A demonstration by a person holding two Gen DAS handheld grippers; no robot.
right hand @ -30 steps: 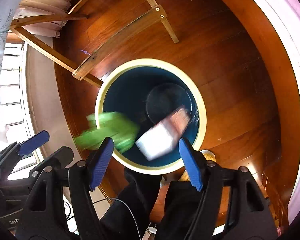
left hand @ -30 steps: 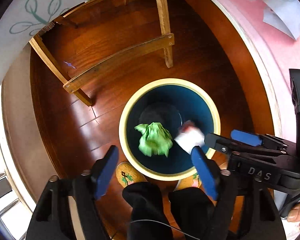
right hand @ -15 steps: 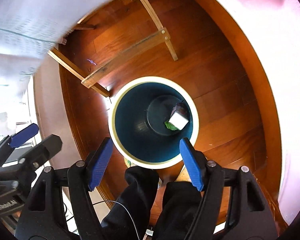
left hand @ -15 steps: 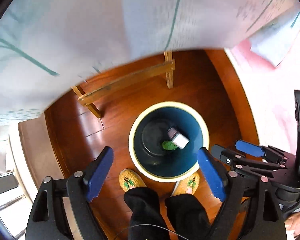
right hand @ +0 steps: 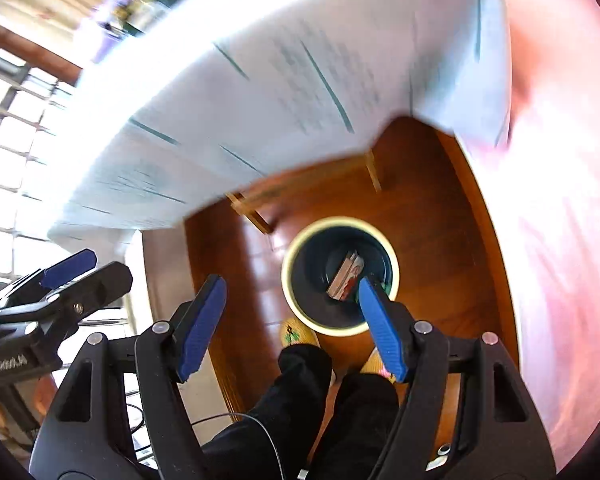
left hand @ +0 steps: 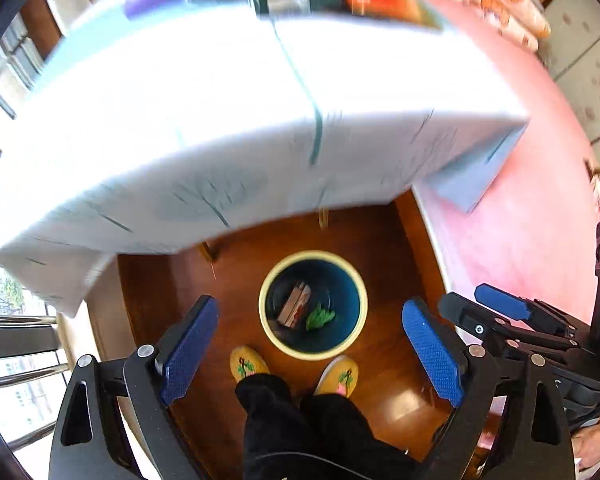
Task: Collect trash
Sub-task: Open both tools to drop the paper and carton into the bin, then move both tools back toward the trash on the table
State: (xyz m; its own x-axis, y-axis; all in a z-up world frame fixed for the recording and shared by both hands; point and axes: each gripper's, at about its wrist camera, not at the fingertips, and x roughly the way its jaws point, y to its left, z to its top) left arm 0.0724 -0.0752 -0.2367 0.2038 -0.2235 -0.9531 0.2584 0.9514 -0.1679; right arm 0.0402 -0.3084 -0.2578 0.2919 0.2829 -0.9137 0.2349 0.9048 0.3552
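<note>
In bin (left hand: 363, 292) btm: carton (left hand: 295, 309), green wrapper (left hand: 319, 317); both claws spread, empty.

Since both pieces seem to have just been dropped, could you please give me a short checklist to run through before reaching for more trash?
1. Left tongs open and holding nothing: ok.
2. Right tongs open and holding nothing: ok.
3. Green wrapper lies inside the bin: ok.
4. Small carton lies inside the bin: ok.
5. Bin stands upright on the wooden floor: ok.
6. More trash left on the table: cannot tell, the top is blurred.
</note>
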